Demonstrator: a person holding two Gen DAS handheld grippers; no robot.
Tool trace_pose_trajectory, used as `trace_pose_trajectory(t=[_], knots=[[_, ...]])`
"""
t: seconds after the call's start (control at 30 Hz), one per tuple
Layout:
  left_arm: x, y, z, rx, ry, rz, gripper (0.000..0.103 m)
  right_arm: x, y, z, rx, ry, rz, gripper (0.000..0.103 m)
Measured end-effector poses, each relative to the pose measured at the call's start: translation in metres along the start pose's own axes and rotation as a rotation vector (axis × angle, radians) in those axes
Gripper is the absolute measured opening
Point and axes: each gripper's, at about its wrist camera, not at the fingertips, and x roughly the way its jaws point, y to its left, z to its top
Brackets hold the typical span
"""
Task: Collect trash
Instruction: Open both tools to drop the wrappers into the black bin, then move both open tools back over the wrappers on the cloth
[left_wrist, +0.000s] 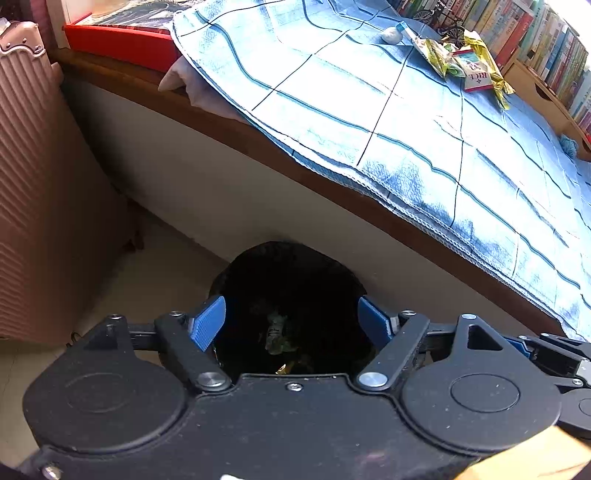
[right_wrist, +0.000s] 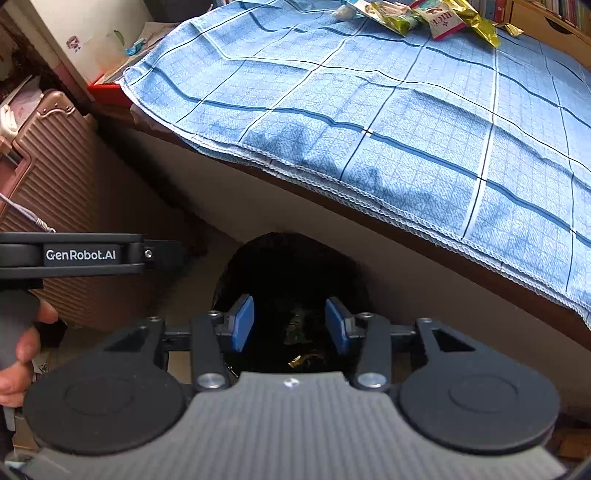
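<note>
Two claws, left claw (left_wrist: 291, 321) and right claw (right_wrist: 290, 325), gape empty; wrappers (right_wrist: 299, 325) below in bin (right_wrist: 236, 266)

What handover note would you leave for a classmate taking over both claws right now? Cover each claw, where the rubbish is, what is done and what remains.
Left claw: open, empty, poised over the black bin bag on the floor.
Right claw: open, empty, over the same bag.
Done: some wrappers already lie inside the bag.
Left: a pile of snack packets and a white crumpled wad sit at the far side of the blue checked cloth, near the bookshelf.
Next, probably: reach across, pick those up and drop them into the bag.
</note>
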Motion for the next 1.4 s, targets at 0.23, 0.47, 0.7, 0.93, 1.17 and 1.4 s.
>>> trace_pose_trajectory(t=[0.23, 0.47, 0.7, 0.93, 1.17, 1.4], knots=[[0.002, -0.002, 0.006, 0.015, 0.006, 0.007, 0.079, -0.002, -0.006, 0.004, 0.044, -0.013, -0.009, 0.060], [0.001, -0.012, 0.021, 0.043, 0.009, 0.009, 0.079, -0.007, -0.013, 0.014, 0.088, -0.038, -0.017, 0.060], [-0.004, -0.030, 0.060, 0.106, -0.015, -0.010, 0.080, -0.022, -0.024, 0.045, 0.121, -0.101, -0.045, 0.060], [-0.012, -0.066, 0.125, 0.189, -0.099, -0.076, 0.085, -0.048, -0.050, 0.095, 0.173, -0.204, -0.133, 0.064], [-0.013, -0.113, 0.189, 0.258, -0.172, -0.138, 0.087, -0.075, -0.093, 0.137, 0.244, -0.312, -0.229, 0.066], [-0.011, -0.164, 0.258, 0.275, -0.284, -0.172, 0.086, -0.089, -0.157, 0.201, 0.294, -0.403, -0.252, 0.073]])
